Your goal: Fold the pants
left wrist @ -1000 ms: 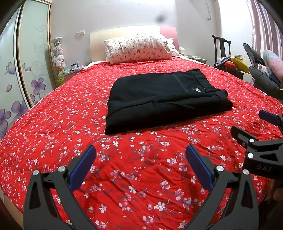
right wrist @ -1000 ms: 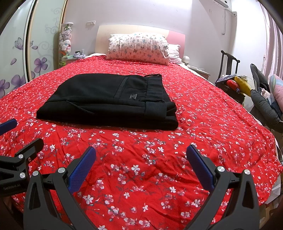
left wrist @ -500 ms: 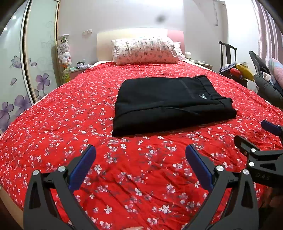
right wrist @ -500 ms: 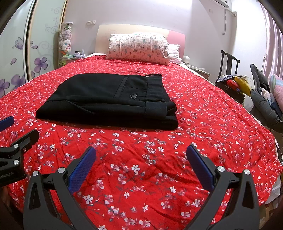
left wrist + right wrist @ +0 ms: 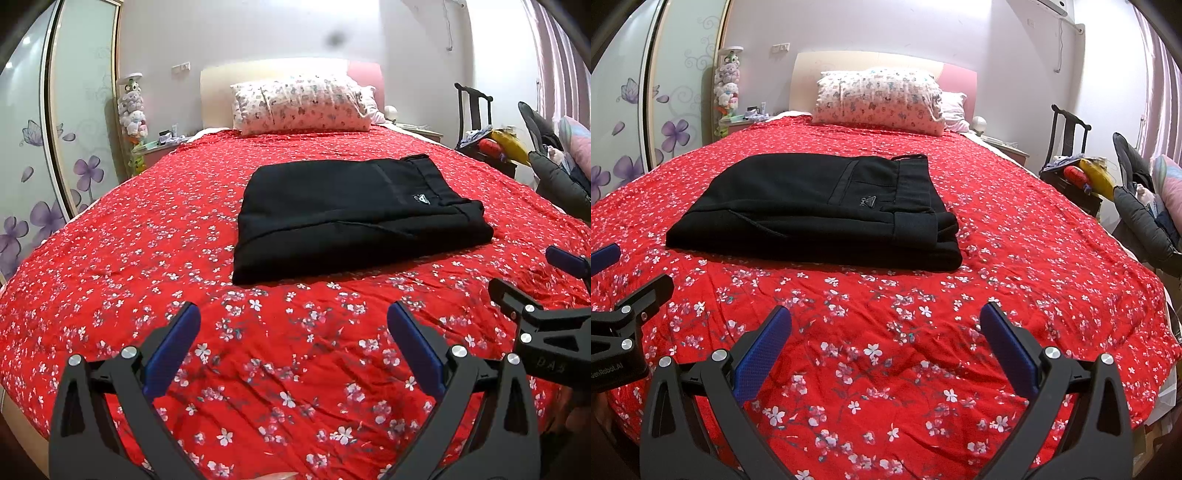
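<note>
Red floral bedding covered the bed (image 5: 110,266), and on it, near the middle, lay the black pants (image 5: 354,214) (image 5: 820,214), folded into a flat, compact rectangle. Their long axis ran across the bed, roughly parallel to the headboard (image 5: 871,66). The waistband end pointed toward the right side of the bed, the folded leg end toward the left. A small triangular logo (image 5: 868,201) showed on the upper face near the waistband, beside a back pocket seam.

Nearer the cameras, both tools hovered over bare bedding at the foot of the bed, apart from the pants. The left tool (image 5: 293,339) was released, its blue-padded fingers (image 5: 173,347) spread wide with nothing between them. The right tool (image 5: 886,339) was likewise spread and empty; its fingers (image 5: 762,350) framed only flowered cloth. Each tool appeared at the edge of the other's view, so they sat side by side.

Farther out, a patterned pillow (image 5: 301,105) leaned against the headboard. A wardrobe door with purple flowers (image 5: 33,177) stood to the left, with stacked plush toys (image 5: 727,85) by the nightstand. A dark chair (image 5: 474,122) and piled clothing (image 5: 1145,206) stood to the right.
</note>
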Demonstrator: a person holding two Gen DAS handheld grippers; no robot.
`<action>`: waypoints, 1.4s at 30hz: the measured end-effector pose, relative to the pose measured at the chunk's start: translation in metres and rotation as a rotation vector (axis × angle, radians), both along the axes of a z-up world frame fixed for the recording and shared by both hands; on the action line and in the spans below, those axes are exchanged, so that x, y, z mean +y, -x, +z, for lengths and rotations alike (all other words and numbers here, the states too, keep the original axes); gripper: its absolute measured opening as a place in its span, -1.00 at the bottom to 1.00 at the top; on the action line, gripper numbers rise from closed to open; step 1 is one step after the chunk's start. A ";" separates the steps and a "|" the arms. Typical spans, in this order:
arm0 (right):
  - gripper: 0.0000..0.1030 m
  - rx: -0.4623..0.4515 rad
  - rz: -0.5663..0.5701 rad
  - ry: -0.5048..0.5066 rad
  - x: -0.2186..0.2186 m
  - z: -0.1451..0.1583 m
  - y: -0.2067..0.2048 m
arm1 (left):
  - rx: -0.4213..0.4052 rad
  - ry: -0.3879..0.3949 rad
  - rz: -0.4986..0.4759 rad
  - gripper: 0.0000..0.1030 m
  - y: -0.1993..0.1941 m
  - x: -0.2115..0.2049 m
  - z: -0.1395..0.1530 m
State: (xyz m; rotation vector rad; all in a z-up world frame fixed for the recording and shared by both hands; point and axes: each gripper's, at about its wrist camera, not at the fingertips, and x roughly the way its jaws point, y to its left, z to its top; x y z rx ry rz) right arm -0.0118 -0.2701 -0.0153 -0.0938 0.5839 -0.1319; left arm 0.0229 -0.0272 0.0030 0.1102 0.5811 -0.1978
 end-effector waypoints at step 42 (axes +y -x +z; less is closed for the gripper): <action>0.97 0.003 0.003 0.000 -0.003 0.001 -0.002 | 0.004 -0.017 -0.003 0.96 0.000 0.000 0.000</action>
